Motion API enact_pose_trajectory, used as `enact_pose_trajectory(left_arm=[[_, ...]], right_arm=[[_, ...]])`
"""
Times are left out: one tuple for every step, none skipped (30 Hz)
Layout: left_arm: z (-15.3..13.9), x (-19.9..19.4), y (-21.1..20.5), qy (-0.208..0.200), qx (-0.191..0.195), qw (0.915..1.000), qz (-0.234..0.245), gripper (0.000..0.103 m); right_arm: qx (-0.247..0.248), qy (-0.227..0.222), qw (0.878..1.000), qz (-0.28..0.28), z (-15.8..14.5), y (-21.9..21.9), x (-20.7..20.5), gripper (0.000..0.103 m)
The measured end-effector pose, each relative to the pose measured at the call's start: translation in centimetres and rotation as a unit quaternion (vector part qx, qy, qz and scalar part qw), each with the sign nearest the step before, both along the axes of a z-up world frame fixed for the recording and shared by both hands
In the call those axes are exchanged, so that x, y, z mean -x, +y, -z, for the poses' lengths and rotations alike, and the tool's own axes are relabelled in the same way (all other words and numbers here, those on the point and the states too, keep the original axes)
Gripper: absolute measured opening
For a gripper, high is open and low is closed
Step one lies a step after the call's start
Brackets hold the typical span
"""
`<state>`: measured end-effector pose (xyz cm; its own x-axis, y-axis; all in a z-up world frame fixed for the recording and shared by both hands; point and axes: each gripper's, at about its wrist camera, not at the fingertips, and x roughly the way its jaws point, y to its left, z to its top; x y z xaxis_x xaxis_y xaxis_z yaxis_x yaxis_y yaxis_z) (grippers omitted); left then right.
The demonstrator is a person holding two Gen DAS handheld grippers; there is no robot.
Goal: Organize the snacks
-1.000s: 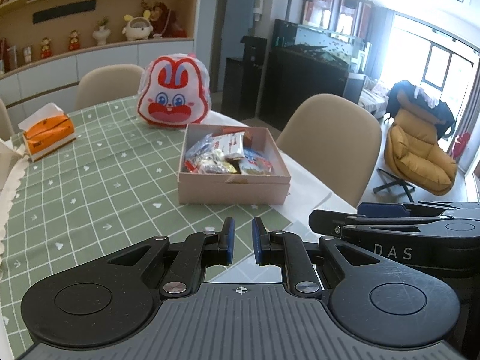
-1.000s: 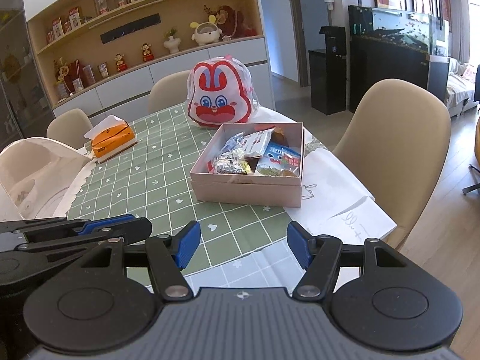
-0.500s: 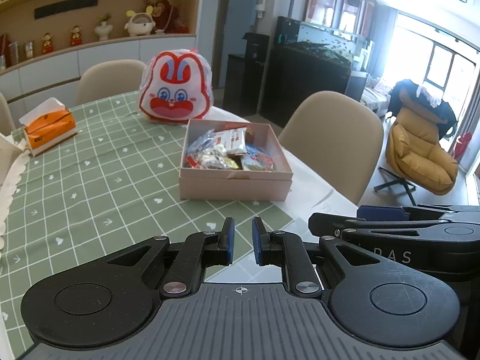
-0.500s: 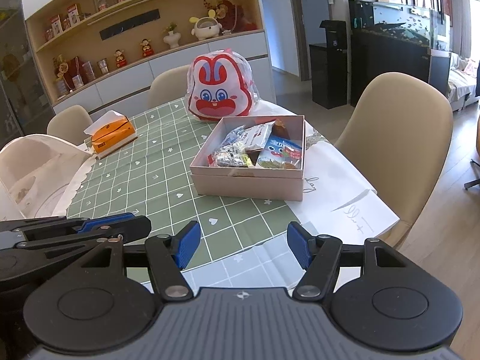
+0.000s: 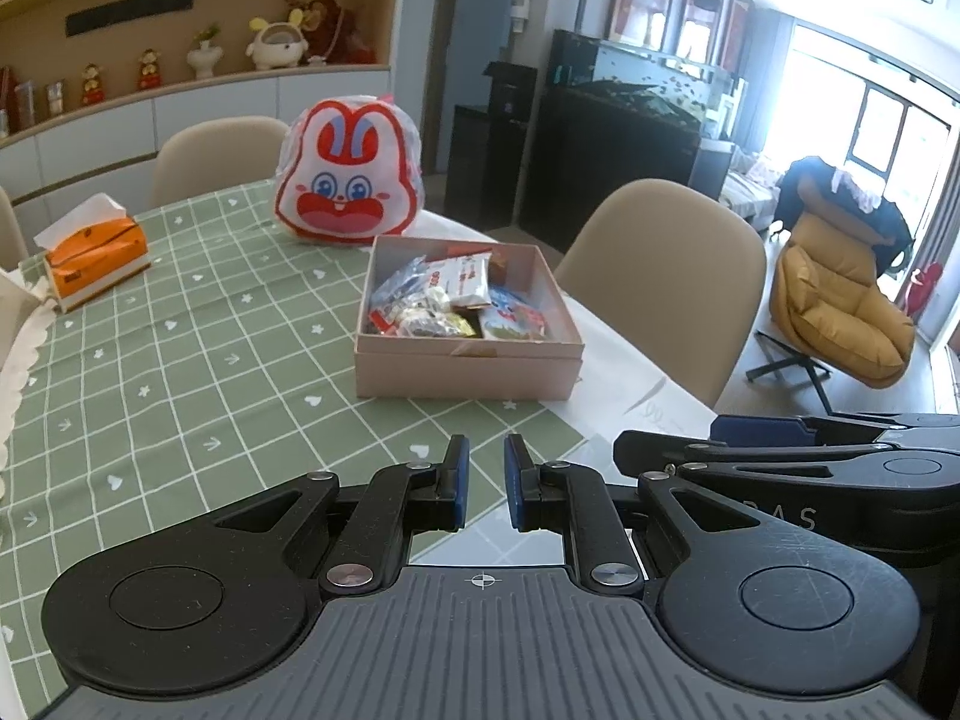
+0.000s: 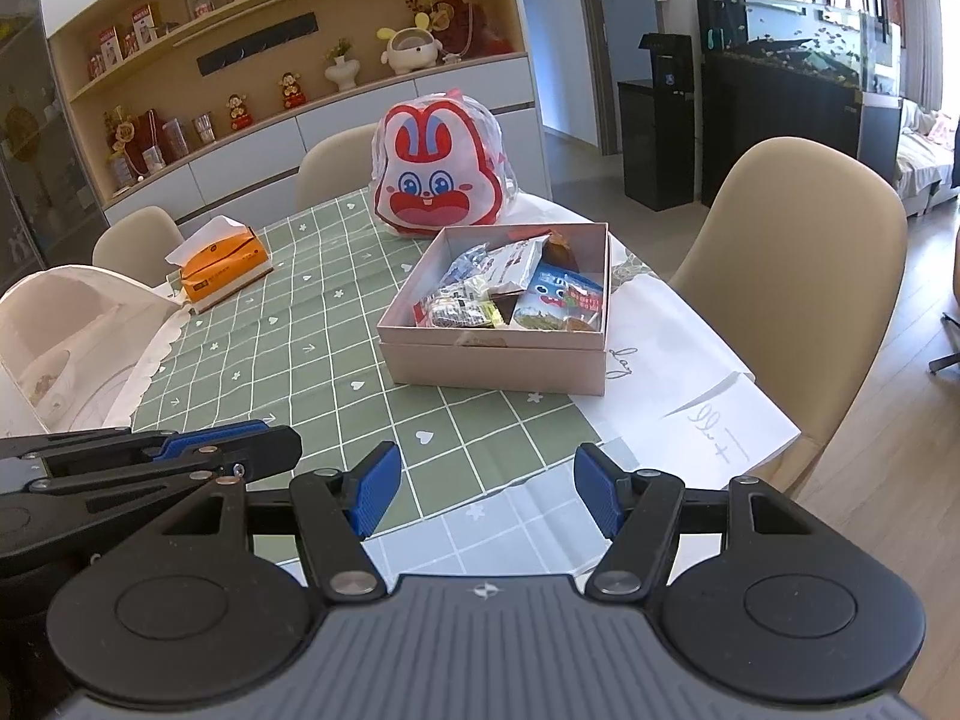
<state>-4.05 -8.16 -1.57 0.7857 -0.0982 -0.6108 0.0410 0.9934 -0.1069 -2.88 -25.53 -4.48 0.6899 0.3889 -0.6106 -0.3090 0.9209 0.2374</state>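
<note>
1. A shallow pale-pink cardboard box (image 6: 498,354) sits on the surface, which is covered by a green checked tablecloth (image 6: 312,354).
2. Assorted wrapped snacks (image 6: 510,294) fill the box; their labels are too small to read.
3. A red-and-white rabbit-face bag (image 6: 441,177) stands just behind the box.
4. An orange tissue box (image 6: 225,261) lies well apart, to the left.
5. The left claw (image 5: 483,480) hovers near the surface edge, narrow, holding nothing.
6. The right claw (image 6: 486,492) hovers beside it, wide and empty.
</note>
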Motion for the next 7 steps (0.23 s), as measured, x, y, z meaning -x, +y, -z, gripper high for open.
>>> enact_pose_trajectory(left_arm=[[0.12, -0.06, -0.02, 0.001, 0.000, 1.0000, 0.001, 0.017], [0.20, -0.12, -0.04, 0.001, 0.000, 1.0000, 0.003, 0.017], [0.27, -0.13, -0.08, 0.001, 0.000, 1.0000, 0.005, 0.017], [0.33, -0.21, -0.10, 0.001, 0.000, 1.0000, 0.006, 0.017], [0.42, -0.31, -0.10, 0.002, 0.000, 1.0000, 0.006, 0.017], [0.50, -0.49, 0.01, 0.004, 0.000, 1.0000, 0.005, 0.017], [0.63, -0.67, 0.14, 0.006, 0.002, 1.0000, 0.003, 0.017]], right_arm=[[0.000, 0.000, 1.000, 0.000, 0.04, 0.01, -0.03, 0.065], [0.000, 0.001, 1.000, 0.001, 0.07, -0.01, -0.04, 0.065], [0.001, 0.002, 1.000, 0.001, 0.11, -0.03, -0.11, 0.065], [0.001, 0.003, 1.000, 0.002, 0.16, -0.03, -0.17, 0.065], [0.002, 0.005, 1.000, 0.002, 0.24, -0.03, -0.30, 0.065], [0.001, 0.006, 1.000, 0.003, 0.24, 0.01, -0.41, 0.065], [0.001, 0.007, 1.000, 0.003, 0.27, 0.02, -0.60, 0.065]])
